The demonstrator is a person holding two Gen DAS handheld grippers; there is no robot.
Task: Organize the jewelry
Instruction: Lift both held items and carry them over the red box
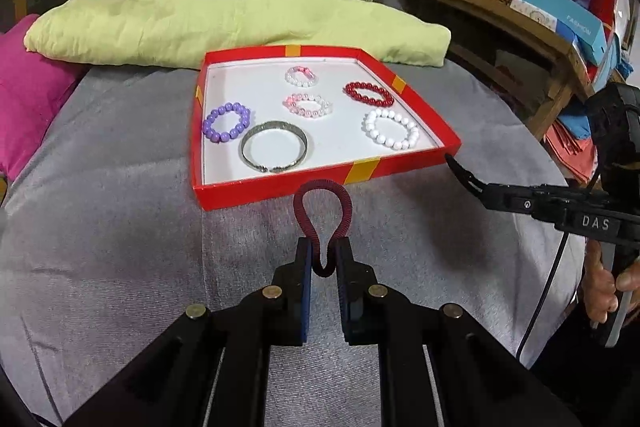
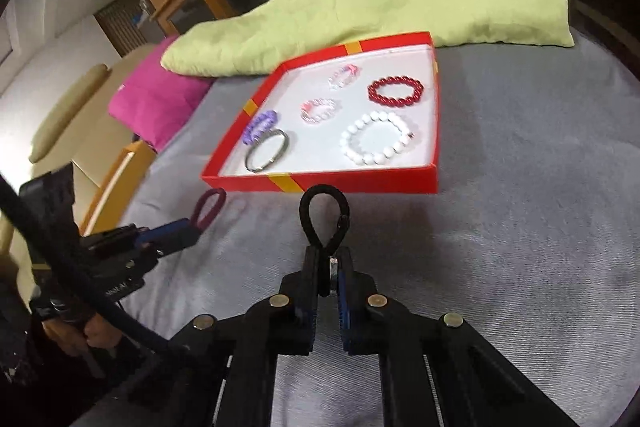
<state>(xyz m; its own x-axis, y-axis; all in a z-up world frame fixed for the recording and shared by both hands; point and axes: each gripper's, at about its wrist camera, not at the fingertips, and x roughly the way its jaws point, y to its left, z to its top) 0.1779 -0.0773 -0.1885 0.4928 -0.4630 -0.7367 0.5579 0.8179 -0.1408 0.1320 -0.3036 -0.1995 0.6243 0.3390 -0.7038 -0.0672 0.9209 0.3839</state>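
Two loops are held just short of the red box (image 1: 320, 183), each pinched flat with its long axis pointing at the box's near wall: a maroon coiled band (image 1: 322, 211) clamped in the left gripper (image 1: 322, 259), and a black band (image 2: 325, 215) clamped in the right gripper (image 2: 329, 267). Both hang just outside that wall over the grey cover (image 1: 120, 227). Judging by the right-wrist view, the right gripper is nearer the box's open floor beside the white bead bracelet (image 2: 378, 143).

Left wrist view looks forward and down along its fingers, close to the red tray (image 1: 400, 169) near edge. Right wrist view faces the same tray (image 2: 320, 183) from the right, equally near. Both share tray and grey cloth (image 1: 120, 227).
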